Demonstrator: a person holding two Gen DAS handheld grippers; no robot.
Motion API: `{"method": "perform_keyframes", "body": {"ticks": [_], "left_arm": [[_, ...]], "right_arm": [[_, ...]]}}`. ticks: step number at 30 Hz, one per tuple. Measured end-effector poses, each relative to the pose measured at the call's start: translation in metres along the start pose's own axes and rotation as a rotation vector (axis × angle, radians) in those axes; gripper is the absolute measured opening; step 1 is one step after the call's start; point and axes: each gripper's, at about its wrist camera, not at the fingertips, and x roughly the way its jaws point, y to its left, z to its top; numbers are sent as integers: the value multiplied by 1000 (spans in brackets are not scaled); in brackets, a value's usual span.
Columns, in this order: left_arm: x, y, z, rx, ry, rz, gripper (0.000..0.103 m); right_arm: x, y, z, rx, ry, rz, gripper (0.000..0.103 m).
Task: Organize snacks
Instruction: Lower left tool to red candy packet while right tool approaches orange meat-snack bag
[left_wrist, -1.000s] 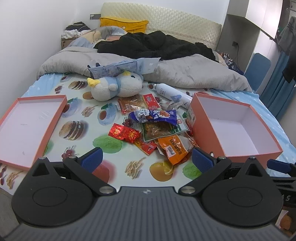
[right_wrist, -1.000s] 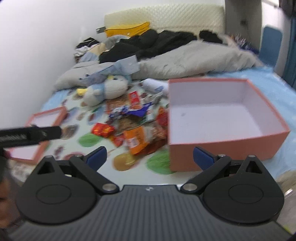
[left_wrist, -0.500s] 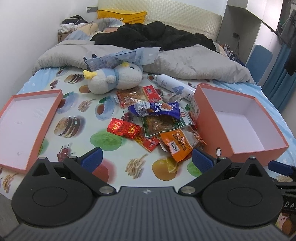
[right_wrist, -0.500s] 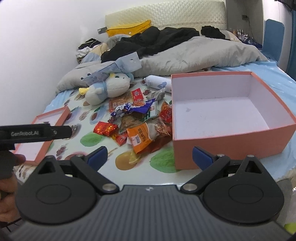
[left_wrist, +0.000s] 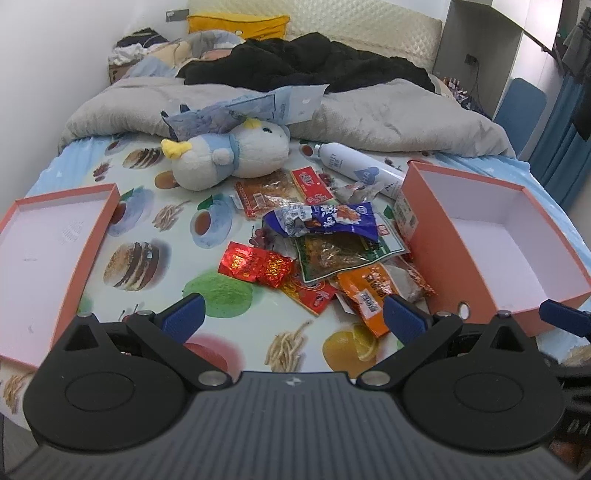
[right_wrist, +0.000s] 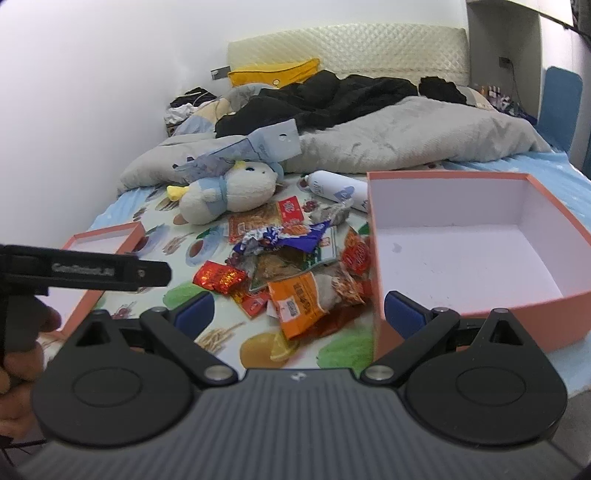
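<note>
Several snack packets lie in a heap on the printed bedsheet: a blue packet (left_wrist: 325, 218), a red foil packet (left_wrist: 255, 264), a green-edged packet (left_wrist: 343, 254) and an orange packet (left_wrist: 364, 291). An orange box (left_wrist: 491, 236) stands open right of the heap, its lid (left_wrist: 51, 254) lies left. My left gripper (left_wrist: 293, 319) hovers open in front of the heap, nothing between its fingers. My right gripper (right_wrist: 299, 308) is open too, near the orange packet (right_wrist: 299, 301) and the box (right_wrist: 461, 251) front wall.
A plush duck (left_wrist: 229, 155) and a white bottle (left_wrist: 354, 160) lie behind the snacks. A grey quilt (left_wrist: 388, 118) and black clothes fill the far bed. A person's hand (right_wrist: 22, 347) holds the left gripper tool at the right wrist view's left edge.
Both grippers have moved forward and a little lower toward the snack heap, so the packets and box look nearer. Both stay open and empty.
</note>
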Motion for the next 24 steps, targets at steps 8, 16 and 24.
{"method": "perform_keyframes", "body": {"ticks": [8,16,24], "left_arm": [[38,23,6,-27,16,-37,103],[79,39,11,-25,6,-52,102],[130,44,14,36,22,-60,102]], "right_arm": [[30,23,-6,-73,11,34,96],[68,31,-11,-140,28,7,86],[118,33,-11,-217,62,-60,86]]}}
